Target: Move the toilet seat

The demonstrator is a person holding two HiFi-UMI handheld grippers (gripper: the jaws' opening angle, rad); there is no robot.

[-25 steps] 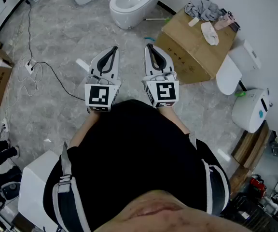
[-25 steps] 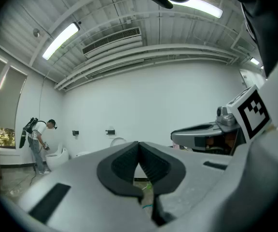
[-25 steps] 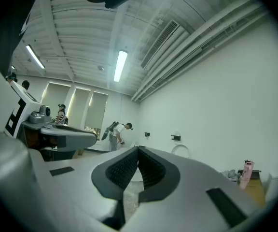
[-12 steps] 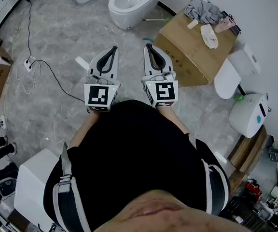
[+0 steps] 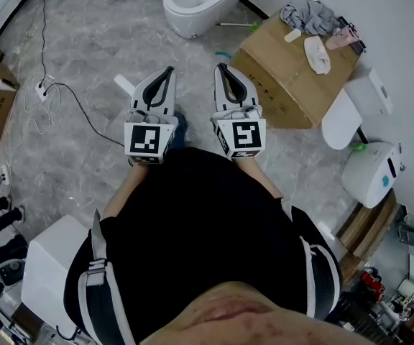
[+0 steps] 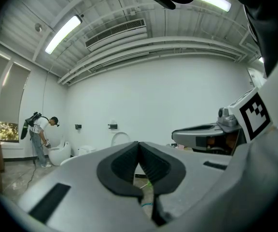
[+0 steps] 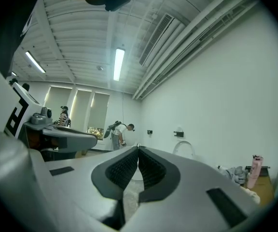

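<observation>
1. Grey marbled floor (image 5: 77, 164) is seen below the person; the left gripper (image 5: 168, 72) and the right gripper (image 5: 223, 69) are held level and side by side, each clenched on nothing, pads pressed together.
2. Just beyond, a black cable (image 5: 85, 111) is laid across the floor at the left; a cardboard box (image 5: 286, 70) strewn with rags is stood at the right.
3. Farther ahead the toilet (image 5: 196, 2) is found, well apart from both grippers; its toilet seat (image 6: 120, 137) is taken to be the white oval raised upright behind the bowl.
4. The approach is judged to be the step in hand; no grasp is yet made; next, the gap must be closed and the jaws opened before the seat's edge can be taken.
</observation>
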